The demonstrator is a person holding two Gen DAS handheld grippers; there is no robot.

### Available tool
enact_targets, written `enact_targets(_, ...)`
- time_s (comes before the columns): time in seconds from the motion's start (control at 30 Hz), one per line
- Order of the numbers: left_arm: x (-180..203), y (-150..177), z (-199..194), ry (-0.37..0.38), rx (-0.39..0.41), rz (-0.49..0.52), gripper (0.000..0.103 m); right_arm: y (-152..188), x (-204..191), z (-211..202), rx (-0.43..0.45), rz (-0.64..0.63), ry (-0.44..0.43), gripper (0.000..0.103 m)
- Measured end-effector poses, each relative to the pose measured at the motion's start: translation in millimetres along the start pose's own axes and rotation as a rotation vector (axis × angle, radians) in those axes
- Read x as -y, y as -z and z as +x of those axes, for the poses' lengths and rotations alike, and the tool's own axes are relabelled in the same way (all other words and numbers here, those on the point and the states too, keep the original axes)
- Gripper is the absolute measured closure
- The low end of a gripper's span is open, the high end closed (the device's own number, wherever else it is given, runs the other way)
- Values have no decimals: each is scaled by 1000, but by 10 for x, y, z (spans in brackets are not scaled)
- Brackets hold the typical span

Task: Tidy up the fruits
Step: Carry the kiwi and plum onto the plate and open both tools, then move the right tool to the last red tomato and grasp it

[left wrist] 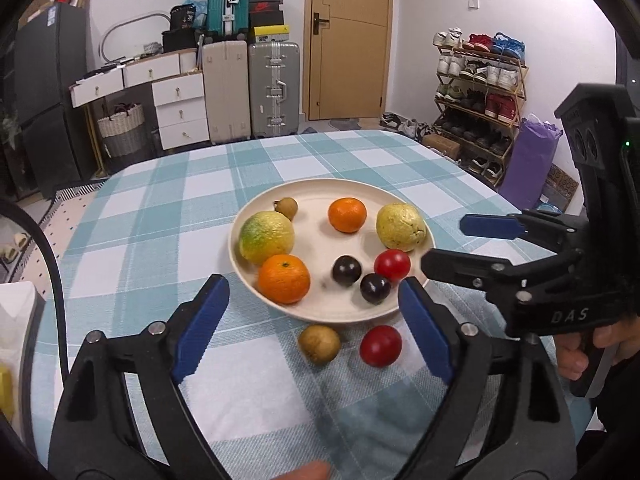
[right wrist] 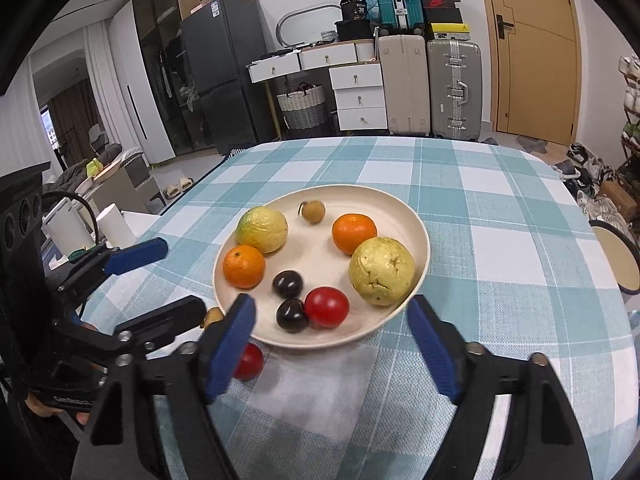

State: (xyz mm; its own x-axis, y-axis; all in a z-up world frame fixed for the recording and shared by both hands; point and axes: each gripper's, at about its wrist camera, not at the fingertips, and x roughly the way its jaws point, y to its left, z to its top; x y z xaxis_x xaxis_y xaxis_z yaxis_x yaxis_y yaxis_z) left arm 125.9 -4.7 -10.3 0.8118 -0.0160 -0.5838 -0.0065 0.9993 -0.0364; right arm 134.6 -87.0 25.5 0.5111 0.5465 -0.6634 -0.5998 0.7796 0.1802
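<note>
While most fruit already sits on the cream plate [left wrist: 320,312], two pcs are left on the checked tablecloth [left wrist: 160,208]: a brown kiwi-like fruit [left wrist: 319,344] and a red tomato [left wrist: 380,345], both just below the plate's near rim, lower centre of the left wrist view. On the plate: two yellow-green guavas [left wrist: 267,236], two oranges [left wrist: 284,279], two dark plums [left wrist: 347,270], one red tomato [left wrist: 392,265], one small brown fruit [left wrist: 286,207] at the back.

Left gripper [left wrist: 312,328] has its jaws spread wide, nothing between the pads; both loose pcs lie between its fingers w/o contact. Right gripper [right wrist: 332,344] is likewise spread wide and empty, aimed at the plate's near edge; the loose tomato [right wrist: 250,361] peeks out behind its left finger, lower left of the right wrist view.

Step in hand, as I read it: picking up the stragglers to finish the plate. Next move needs one gripper centred on one pc only, since the two lie near each other, then a soft close; round fruit may roll.
</note>
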Motion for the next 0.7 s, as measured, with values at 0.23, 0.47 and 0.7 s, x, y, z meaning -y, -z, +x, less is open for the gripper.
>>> enact_targets(0.23,-88,71,-262,-21,13,-7,1,83,-8,-86,-6,17,7,2)
enact_targets(0.47,-167,161,-303,-9,-13,-55,1,198,-29,-79,-40,32,25,0)
enact_targets(0.7,-231,194,-231,-30,-35,-54,1,284,-86,-57,-70,28,35,0)
